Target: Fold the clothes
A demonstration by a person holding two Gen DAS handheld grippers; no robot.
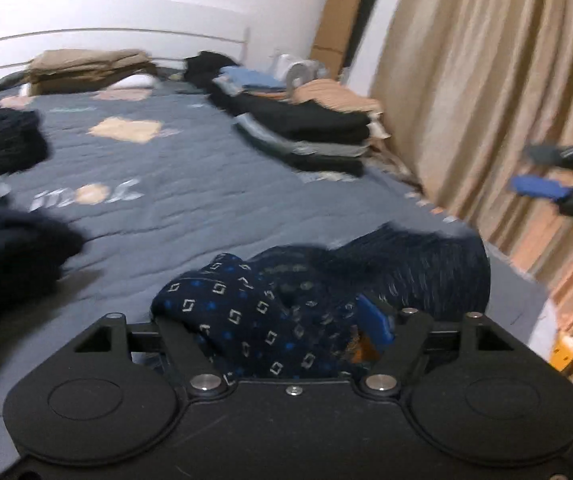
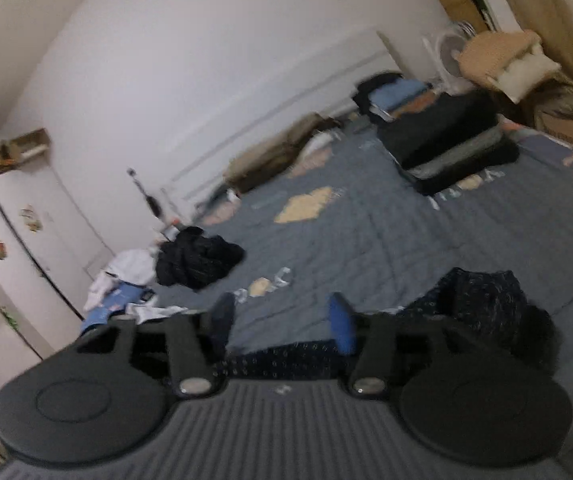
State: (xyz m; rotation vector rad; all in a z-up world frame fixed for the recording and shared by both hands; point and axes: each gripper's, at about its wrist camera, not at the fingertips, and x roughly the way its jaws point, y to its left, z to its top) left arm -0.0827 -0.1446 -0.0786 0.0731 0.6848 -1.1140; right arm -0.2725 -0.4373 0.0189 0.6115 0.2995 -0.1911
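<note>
A dark navy patterned garment [image 1: 270, 312] is bunched between the fingers of my left gripper [image 1: 282, 320], low over the grey-blue bedspread [image 1: 190, 184]. Cloth covers the left finger, and only the blue pad [image 1: 376, 318] of the right finger shows. The garment's darker knit end [image 1: 426, 268] trails right. My right gripper [image 2: 282, 316] is open and empty above the bed, and it also shows at the right edge of the left wrist view [image 1: 546, 172]. The same garment [image 2: 482, 312] lies right of and below it.
A stack of folded black and grey clothes [image 1: 314, 136] sits at the bed's far right, with blue and tan items behind. Dark unfolded clothes [image 1: 2, 136] lie at the left. A beige curtain [image 1: 486, 80] hangs right. A white wardrobe [image 2: 18, 248] stands left.
</note>
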